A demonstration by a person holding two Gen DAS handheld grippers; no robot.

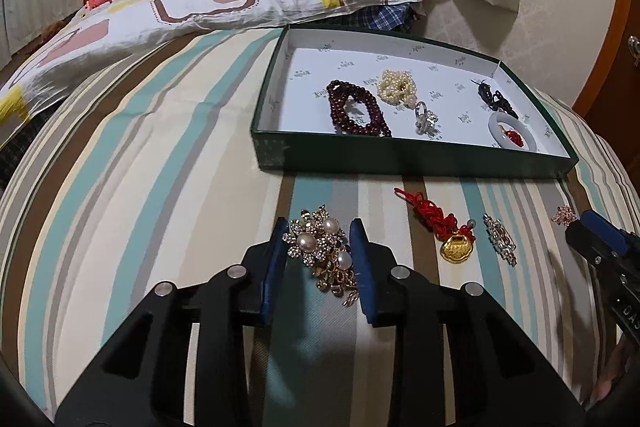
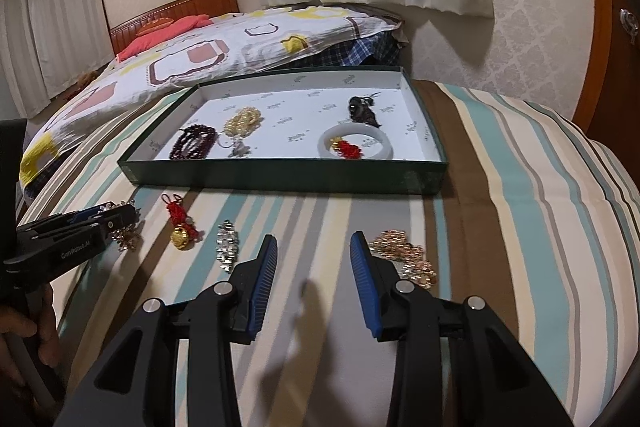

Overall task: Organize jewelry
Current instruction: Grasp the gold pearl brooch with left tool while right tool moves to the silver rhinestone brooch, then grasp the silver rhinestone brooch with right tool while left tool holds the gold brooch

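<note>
Both jaws gape wide; the left gripper straddles a brooch, partly hidden.

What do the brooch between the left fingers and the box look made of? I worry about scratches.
Brooch: likely gold-toned metal, with glinting clear stones and glossy pearl-like beads. Box: seemingly cardboard, with thin folded walls, matte green outside and white printed inside.

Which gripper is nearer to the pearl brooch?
Left. The left gripper has its open fingers on either side of the pearl brooch. The right gripper is off to the right, beyond the gold charm.
</note>
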